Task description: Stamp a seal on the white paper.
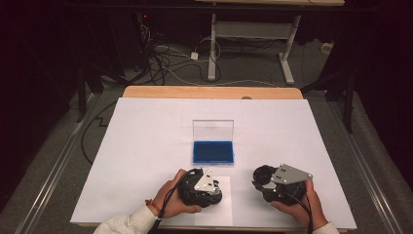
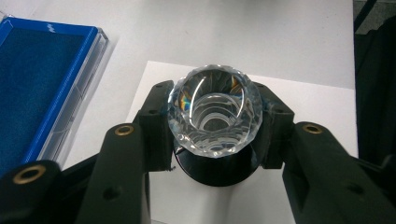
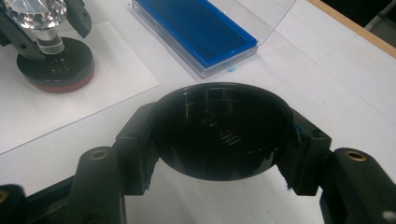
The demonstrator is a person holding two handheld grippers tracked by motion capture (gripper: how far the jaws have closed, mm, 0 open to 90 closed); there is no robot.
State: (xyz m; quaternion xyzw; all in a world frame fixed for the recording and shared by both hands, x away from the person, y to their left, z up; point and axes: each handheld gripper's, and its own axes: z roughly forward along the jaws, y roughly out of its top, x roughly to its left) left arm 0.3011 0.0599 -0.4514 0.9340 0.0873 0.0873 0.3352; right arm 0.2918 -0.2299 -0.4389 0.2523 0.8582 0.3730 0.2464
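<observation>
So the left gripper (image 2: 215, 123) is clamped on a clear faceted crystal knob (image 2: 215, 109) with a round black base (image 3: 56, 65), and the right gripper (image 3: 219, 140) squeezes a round black plastic cap (image 3: 219, 126). Open blue-lined clear case (image 1: 213, 151) sits just ahead, between both.

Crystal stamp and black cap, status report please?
Left gripper clamped on crystal stamp, standing on paper sheet. Right gripper holds black cap. Open blue ink pad beyond, path clear.

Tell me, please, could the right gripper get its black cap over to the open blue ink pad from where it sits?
Probably yes: the right gripper, shut on the black cap, sits near the blue ink pad, with bare white table between them.
</observation>
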